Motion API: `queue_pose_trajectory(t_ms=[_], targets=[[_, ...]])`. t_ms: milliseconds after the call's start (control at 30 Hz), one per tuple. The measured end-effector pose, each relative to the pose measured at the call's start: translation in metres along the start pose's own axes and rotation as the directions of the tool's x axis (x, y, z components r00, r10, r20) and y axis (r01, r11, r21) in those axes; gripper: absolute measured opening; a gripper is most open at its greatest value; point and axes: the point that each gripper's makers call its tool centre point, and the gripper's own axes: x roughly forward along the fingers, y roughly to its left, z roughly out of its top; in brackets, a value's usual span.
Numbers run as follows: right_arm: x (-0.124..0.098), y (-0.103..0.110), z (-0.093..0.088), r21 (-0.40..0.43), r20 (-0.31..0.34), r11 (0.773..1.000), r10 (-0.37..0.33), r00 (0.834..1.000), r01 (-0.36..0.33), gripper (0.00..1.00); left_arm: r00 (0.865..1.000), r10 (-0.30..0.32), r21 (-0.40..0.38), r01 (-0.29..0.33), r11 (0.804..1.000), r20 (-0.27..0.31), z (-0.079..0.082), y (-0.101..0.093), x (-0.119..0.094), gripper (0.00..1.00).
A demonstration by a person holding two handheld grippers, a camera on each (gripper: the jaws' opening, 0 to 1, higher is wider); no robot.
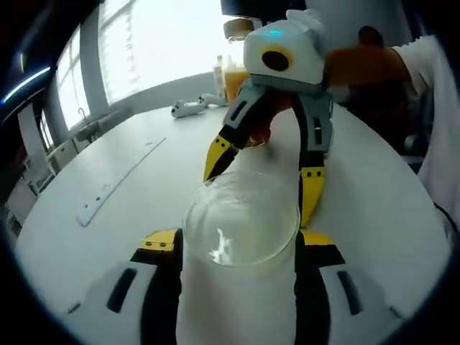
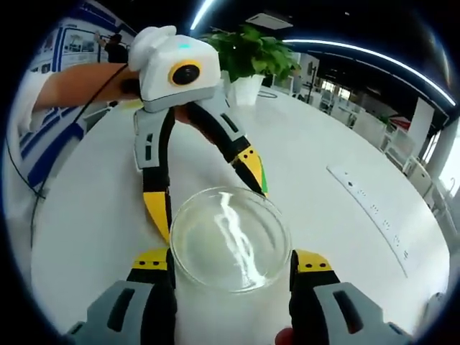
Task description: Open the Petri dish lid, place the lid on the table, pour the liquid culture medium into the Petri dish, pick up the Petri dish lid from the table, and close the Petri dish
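Observation:
A clear glass Petri dish (image 1: 241, 223) sits low over the white table (image 1: 108, 215), held between my two grippers, which face each other. In the left gripper view my left gripper (image 1: 241, 241) has its yellow-tipped jaws pressed on the dish's sides. My right gripper (image 1: 262, 183) reaches in from the far side. In the right gripper view the Petri dish (image 2: 230, 237) lies between the jaws of my right gripper (image 2: 230, 262), with my left gripper (image 2: 208, 201) opposite. I cannot tell lid from base. A bottle of orange liquid (image 1: 233, 79) stands at the far table edge.
A long white strip (image 1: 122, 183) lies on the table to the left, and a small white device (image 1: 188, 108) sits near the bottle. Orange-gloved hands (image 1: 359, 65) (image 2: 86, 83) hold the grippers. A potted plant (image 2: 251, 54) stands at the far side, and the strip (image 2: 374, 212) lies to the right.

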Motion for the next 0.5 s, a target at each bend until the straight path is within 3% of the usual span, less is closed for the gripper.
queue_pose_trajectory(t_ms=[500], targets=[[-0.028,0.013,0.021,-0.030,0.023,0.999,-0.012,1.000,0.013,0.59,0.999,0.013,0.013,-0.014,1.000,0.036,0.024,-0.009,-0.019,0.54]])
